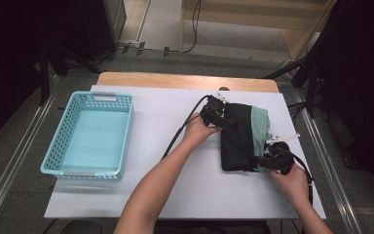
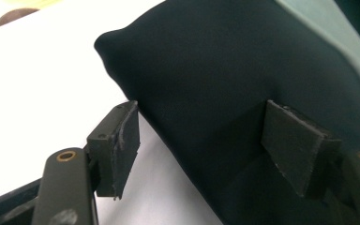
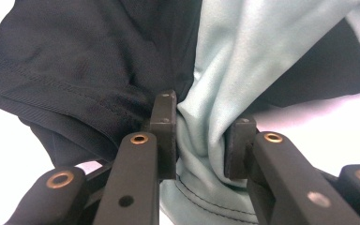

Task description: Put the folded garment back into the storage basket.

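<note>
garment (image 1: 241, 139): 1, folded | basket (image 1: 63, 141): 1 | grippers: 2

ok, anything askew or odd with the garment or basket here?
Nothing damaged or spilled. The folded dark garment has its pale green layer bunched into a ridge between the right gripper pads, so that edge is not flat. The left gripper straddles the fold edge, jaws open. The basket sits square.

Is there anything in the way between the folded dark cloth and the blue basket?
Nothing visible. Bare white tabletop lies between the folded cloth and the blue basket, apart from the person's left forearm and gripper cable.
</note>
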Tool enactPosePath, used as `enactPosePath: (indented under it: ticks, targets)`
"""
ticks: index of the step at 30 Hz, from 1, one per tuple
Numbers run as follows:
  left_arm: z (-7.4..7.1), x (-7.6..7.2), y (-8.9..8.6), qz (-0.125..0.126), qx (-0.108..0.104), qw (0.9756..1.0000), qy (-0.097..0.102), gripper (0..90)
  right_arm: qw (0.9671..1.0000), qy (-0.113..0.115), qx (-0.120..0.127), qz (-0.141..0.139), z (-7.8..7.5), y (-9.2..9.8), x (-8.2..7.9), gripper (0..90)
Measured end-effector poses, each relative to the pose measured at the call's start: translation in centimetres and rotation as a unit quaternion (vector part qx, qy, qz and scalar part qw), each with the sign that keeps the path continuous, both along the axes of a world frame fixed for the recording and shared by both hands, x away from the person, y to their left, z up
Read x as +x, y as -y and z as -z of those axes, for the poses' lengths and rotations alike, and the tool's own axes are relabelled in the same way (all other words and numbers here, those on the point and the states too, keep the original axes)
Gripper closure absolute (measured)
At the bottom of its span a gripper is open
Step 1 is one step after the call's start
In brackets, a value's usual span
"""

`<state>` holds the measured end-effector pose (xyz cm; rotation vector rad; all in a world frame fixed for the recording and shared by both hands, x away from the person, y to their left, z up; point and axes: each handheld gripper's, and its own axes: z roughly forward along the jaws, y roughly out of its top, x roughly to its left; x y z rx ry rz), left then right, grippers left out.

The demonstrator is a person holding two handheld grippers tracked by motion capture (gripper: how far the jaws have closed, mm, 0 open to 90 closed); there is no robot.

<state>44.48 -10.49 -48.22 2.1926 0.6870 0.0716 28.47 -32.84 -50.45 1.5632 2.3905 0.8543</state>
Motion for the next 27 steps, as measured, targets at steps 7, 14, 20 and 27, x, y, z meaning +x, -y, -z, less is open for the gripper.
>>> enactPosePath:
  ticks: [7,14,20,27]
  targets:
    - [0.64,0.11,0.26,-0.008,-0.011,0.9994,-0.032,28.8,1.0000,-0.001,0.000,-0.001,0.00,0.00,0.03,69.0]
    - [0.90,0.14,0.41,-0.004,-0.033,0.9971,-0.068,42.0,1.0000,-0.001,0.000,-0.001,0.01,0.04,0.06,69.0]
    - [0.91,-0.09,0.54,-0.008,-0.030,0.9955,-0.089,54.6,1.0000,-0.002,0.005,-0.001,0.02,0.05,0.10,69.5]
    - [0.67,-0.67,0.76,-0.014,-0.018,0.9957,-0.090,75.0,0.9996,-0.023,0.015,-0.010,-0.31,0.34,0.59,74.1]
